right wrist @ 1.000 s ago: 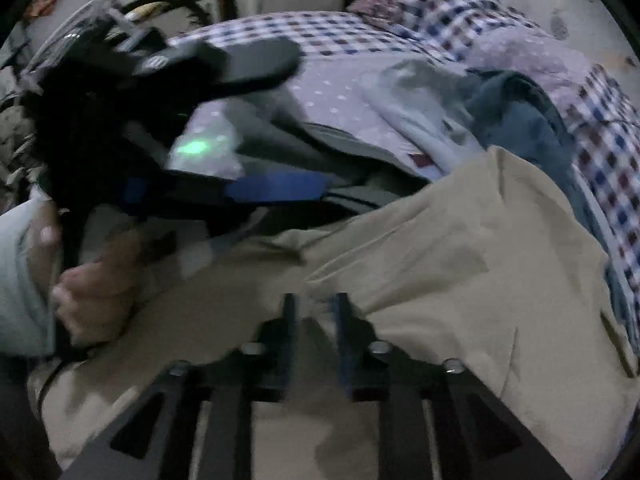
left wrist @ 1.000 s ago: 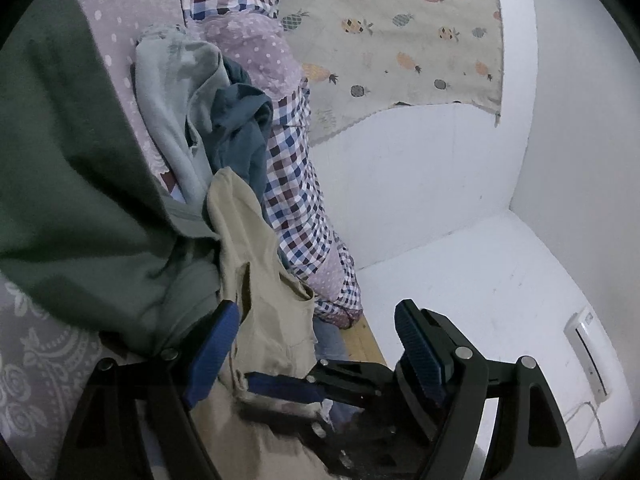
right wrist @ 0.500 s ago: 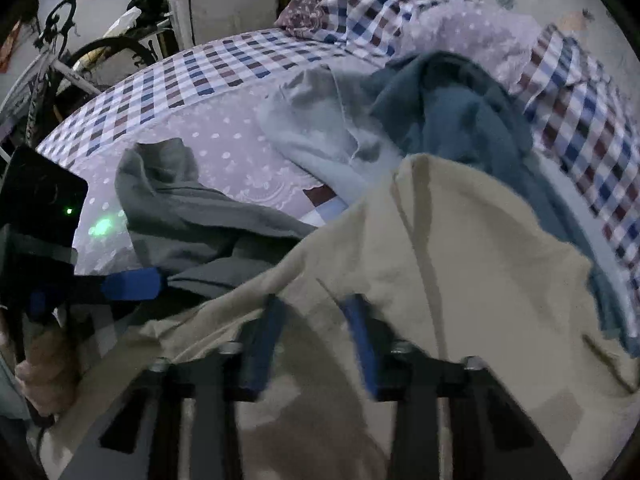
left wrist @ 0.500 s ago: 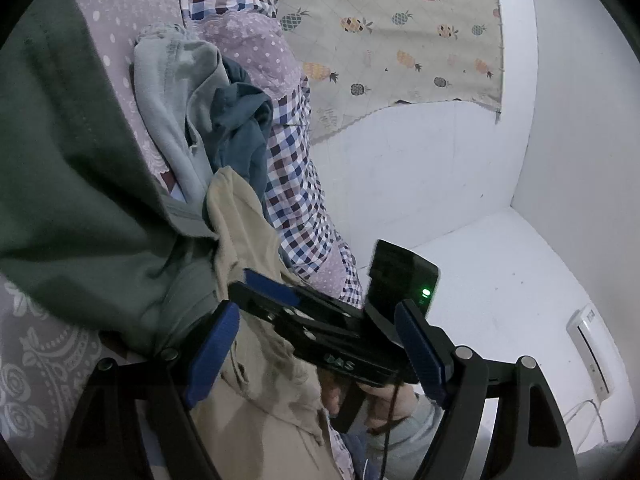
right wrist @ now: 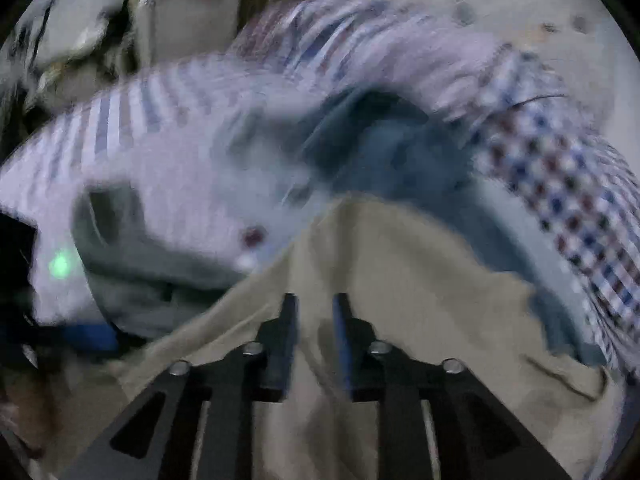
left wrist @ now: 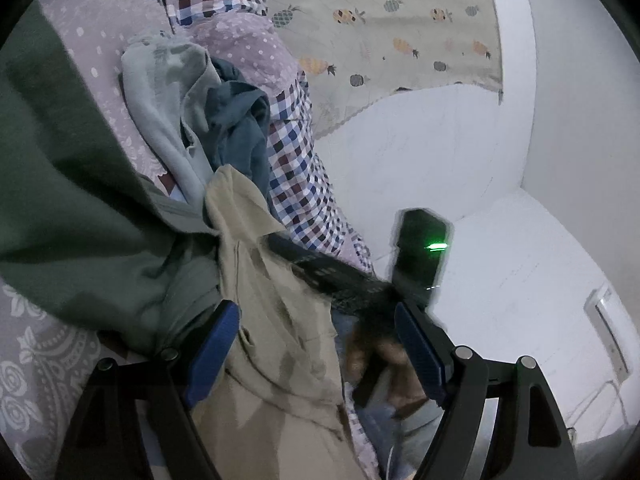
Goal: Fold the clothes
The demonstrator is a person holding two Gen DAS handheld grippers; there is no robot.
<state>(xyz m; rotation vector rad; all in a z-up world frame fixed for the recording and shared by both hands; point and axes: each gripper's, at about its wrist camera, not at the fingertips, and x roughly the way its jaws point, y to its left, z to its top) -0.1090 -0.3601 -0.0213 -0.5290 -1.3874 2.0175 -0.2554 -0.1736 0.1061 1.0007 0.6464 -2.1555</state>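
Note:
A beige garment (left wrist: 276, 320) lies over the bed edge and runs between the fingers of my left gripper (left wrist: 316, 354), which is open around it. My right gripper (right wrist: 316, 332) has its blue pads close together with the beige garment (right wrist: 400, 280) pinched between them; that view is motion-blurred. In the left wrist view the right gripper (left wrist: 328, 276) reaches onto the beige cloth, a hand (left wrist: 380, 360) behind it. A dark green garment (left wrist: 72, 200) lies to the left. A pale grey-green garment (left wrist: 160, 92) and a teal one (left wrist: 240, 120) are piled beyond.
The bed has a lilac dotted cover (left wrist: 92, 40) and a checked quilt (left wrist: 296, 168) hanging over its side. A pineapple-print cloth (left wrist: 380, 20) hangs on the white wall (left wrist: 440, 152). Blurred clutter (right wrist: 160, 20) stands past the bed.
My right gripper's pads were wider apart half a second ago and are now close on the beige cloth. The right view is swinging and blurred. My left gripper has stayed open and nearly still.

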